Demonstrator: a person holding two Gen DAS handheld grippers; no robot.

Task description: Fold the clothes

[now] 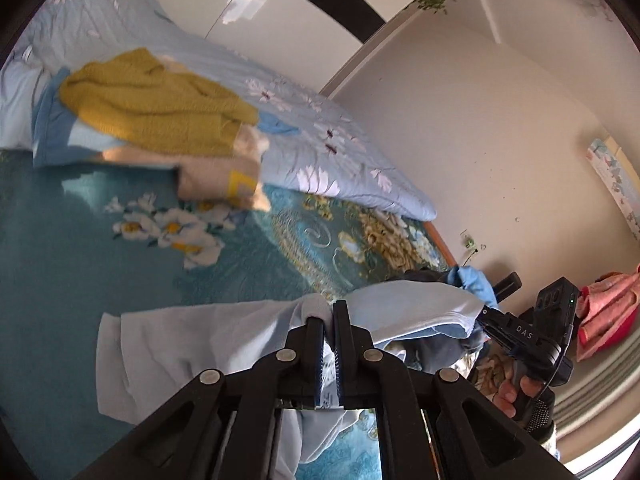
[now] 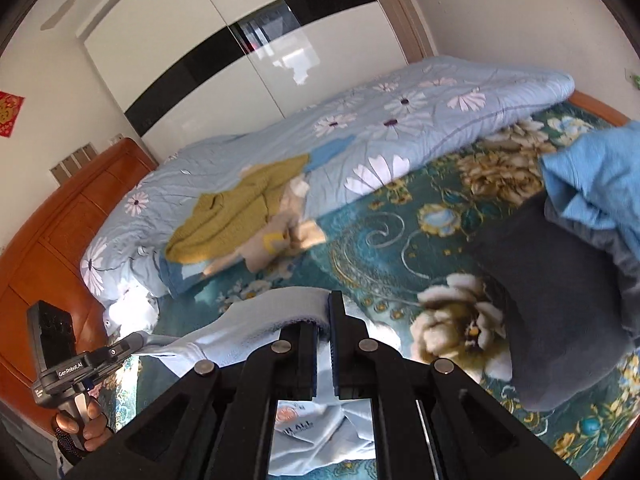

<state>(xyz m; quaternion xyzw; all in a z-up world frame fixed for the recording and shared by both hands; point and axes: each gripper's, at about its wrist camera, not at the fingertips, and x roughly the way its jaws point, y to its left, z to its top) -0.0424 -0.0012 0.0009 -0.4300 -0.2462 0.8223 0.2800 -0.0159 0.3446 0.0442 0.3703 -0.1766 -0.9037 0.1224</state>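
Nearest to you, your left gripper is clenched on a fold of the pale blue garment, its jaws nearly closed with cloth pinched between them. Your right gripper likewise grasps an edge of the same garment, which drapes over its left finger; a printed label shows on the cloth hanging below the jaws. The garment is held up between both grippers, above the teal floral bedspread. From the left wrist view, the right gripper appears at the garment's far corner. From the right wrist view, your left hand grips the other tool's handle at lower left.

Just beyond, on the right, a dark grey garment lies on the bedspread with a brighter blue cloth resting on its far edge.

Farther off, a mustard knitted sweater lies atop a cream garment. Behind these, a light blue daisy-print quilt is heaped along the bed, before the glossy white wardrobe.
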